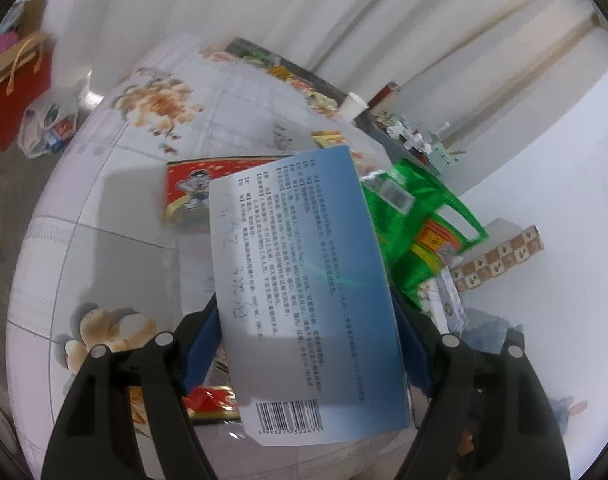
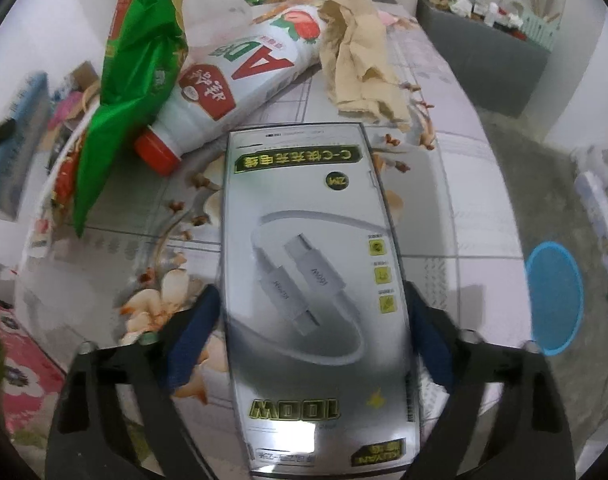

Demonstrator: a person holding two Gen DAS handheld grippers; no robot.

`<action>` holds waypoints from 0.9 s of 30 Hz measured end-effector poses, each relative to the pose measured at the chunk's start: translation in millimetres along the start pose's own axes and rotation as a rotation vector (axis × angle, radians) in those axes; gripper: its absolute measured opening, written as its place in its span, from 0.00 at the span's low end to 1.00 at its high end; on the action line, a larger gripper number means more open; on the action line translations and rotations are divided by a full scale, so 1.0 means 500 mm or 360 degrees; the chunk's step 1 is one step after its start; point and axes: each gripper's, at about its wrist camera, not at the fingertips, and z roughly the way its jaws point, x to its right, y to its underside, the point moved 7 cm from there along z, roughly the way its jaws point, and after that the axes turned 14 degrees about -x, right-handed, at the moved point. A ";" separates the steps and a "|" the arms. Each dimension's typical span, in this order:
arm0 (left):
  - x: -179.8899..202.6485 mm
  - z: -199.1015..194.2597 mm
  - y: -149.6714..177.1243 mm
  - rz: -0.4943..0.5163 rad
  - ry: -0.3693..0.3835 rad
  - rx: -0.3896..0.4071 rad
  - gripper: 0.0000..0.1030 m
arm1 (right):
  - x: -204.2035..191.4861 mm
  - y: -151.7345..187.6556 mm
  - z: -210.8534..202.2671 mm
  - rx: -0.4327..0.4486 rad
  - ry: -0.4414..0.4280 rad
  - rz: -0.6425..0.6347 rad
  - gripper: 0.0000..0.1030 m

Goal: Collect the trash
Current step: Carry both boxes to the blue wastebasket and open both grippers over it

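The left gripper clamped a blue-and-white printed carton lengthwise between wide-set jaws; the right gripper likewise held a silver charging-cable box.

Left tool, right tool: black linkage arms, silver rivets, blue finger pads

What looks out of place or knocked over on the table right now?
The white bottle with the red cap lies on its side, its cap end beside the green bag. A crumpled brown paper sprawls at its other end. Both grippers grip boxes.
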 end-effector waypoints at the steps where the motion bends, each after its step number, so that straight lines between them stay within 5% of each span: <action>1: 0.012 -0.003 0.002 0.0021 -0.0002 0.0001 0.72 | 0.001 0.002 -0.004 0.0013 -0.0018 0.0006 0.76; 7: 0.154 0.011 0.007 0.0233 0.0058 -0.0058 0.72 | 0.048 0.054 -0.075 0.0205 -0.0280 0.0166 0.75; 14: 0.428 0.132 -0.015 0.0620 0.0203 -0.0322 0.73 | 0.332 0.159 -0.221 0.0630 -0.0573 0.0844 0.76; 20: 0.717 0.373 0.007 0.0852 0.0327 -0.0733 0.73 | 0.603 0.280 -0.175 0.0677 -0.0721 0.1482 0.76; 27: 0.876 0.742 0.093 0.1017 0.0085 -0.1139 0.73 | 0.782 0.320 -0.007 0.0606 -0.1115 0.1907 0.76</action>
